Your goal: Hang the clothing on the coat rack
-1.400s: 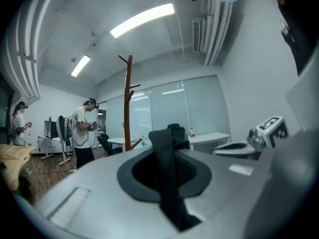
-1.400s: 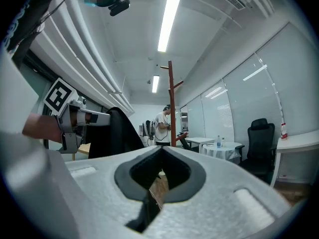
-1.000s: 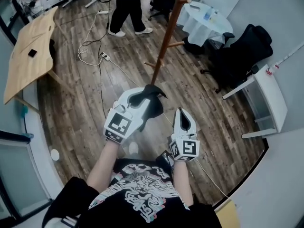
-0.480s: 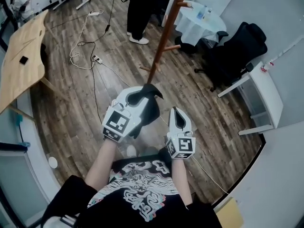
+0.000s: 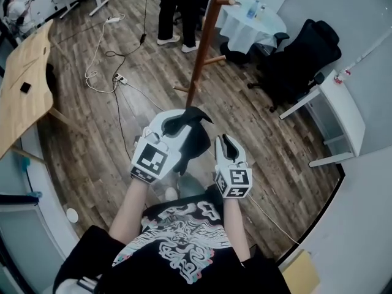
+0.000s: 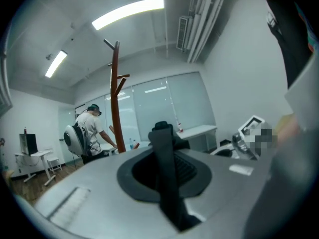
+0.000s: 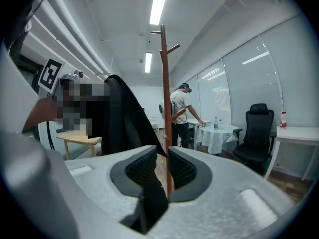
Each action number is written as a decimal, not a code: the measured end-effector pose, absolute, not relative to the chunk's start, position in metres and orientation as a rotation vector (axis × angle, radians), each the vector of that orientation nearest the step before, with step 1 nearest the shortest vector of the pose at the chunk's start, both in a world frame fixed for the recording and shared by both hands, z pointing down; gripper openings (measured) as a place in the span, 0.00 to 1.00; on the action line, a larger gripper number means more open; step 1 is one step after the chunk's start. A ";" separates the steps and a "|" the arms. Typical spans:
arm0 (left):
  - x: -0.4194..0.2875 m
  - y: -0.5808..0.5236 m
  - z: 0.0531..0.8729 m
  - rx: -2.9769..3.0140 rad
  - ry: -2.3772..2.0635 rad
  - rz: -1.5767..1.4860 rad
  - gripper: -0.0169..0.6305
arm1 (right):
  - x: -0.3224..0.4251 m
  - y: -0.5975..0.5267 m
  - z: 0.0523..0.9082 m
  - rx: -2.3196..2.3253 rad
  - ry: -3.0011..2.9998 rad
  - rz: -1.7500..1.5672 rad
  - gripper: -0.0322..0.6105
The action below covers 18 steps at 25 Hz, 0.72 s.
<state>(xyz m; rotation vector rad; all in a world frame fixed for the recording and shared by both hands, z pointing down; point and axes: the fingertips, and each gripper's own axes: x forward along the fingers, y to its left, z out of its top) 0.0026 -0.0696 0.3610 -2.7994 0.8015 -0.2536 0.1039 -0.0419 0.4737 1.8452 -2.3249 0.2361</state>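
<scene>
Head view, setting: a person stood on the wooden floor point(image 5: 110, 133), facing the coat rack point(image 5: 205, 41) a little way ahead.
Left gripper point(image 5: 179, 122): jaws nearly together, clamped on a strip of the black clothing point(image 5: 196, 143); this grip looked the same as a second earlier.
Clothing, place: it hung from the left gripper in front of the person's chest, well apart from the rack and on none of its pegs point(image 5: 214, 60).
Right gripper point(image 5: 225, 141): its jaws had just been opening from fully together. The right gripper view showed a clear gap between the ribbed pads point(image 7: 182, 168), with the rack's pole visible through it and no cloth pressed between them.
Right gripper, position: it sat just beside the hanging clothing, closer to it than a second before.
Meaning for the task: the open right gripper was probably being readied to take a second hold on the clothing. The hanging itself was not yet begun.
</scene>
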 end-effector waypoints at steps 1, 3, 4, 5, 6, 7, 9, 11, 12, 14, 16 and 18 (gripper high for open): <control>0.006 -0.070 0.361 -2.785 0.784 -0.272 0.05 | 0.105 -0.044 0.475 1.845 -2.321 0.237 0.16; 0.013 -0.069 0.361 -2.760 0.750 -0.296 0.05 | 0.105 -0.049 0.475 1.833 -2.329 0.244 0.16; 0.015 -0.068 0.362 -2.744 0.737 -0.310 0.05 | 0.104 -0.052 0.474 1.820 -2.339 0.248 0.19; 0.017 -0.068 0.365 -2.733 0.729 -0.326 0.05 | 0.102 -0.056 0.472 1.808 -2.349 0.245 0.21; 0.018 -0.069 0.369 -2.733 0.726 -0.339 0.05 | 0.101 -0.061 0.470 1.797 -2.353 0.234 0.22; 0.020 -0.071 0.371 -2.737 0.724 -0.345 0.05 | 0.100 -0.065 0.468 1.790 -2.352 0.220 0.22; 0.024 -0.074 0.369 -2.738 0.708 -0.346 0.05 | 0.101 -0.073 0.465 1.777 -2.353 0.197 0.23; 0.027 -0.076 0.372 -2.741 0.687 -0.350 0.05 | 0.101 -0.080 0.462 1.756 -2.375 0.185 0.23; 0.027 -0.078 0.375 -2.748 0.683 -0.353 0.05 | 0.101 -0.084 0.461 1.743 -2.382 0.180 0.23; 0.027 -0.083 0.375 -2.759 0.684 -0.353 0.05 | 0.104 -0.092 0.459 1.727 -2.382 0.167 0.23; 0.027 -0.087 0.372 -2.764 0.681 -0.342 0.05 | 0.105 -0.098 0.458 1.712 -2.385 0.153 0.24; 0.027 -0.091 0.374 -2.774 0.669 -0.344 0.05 | 0.101 -0.103 0.459 1.662 -2.398 0.139 0.25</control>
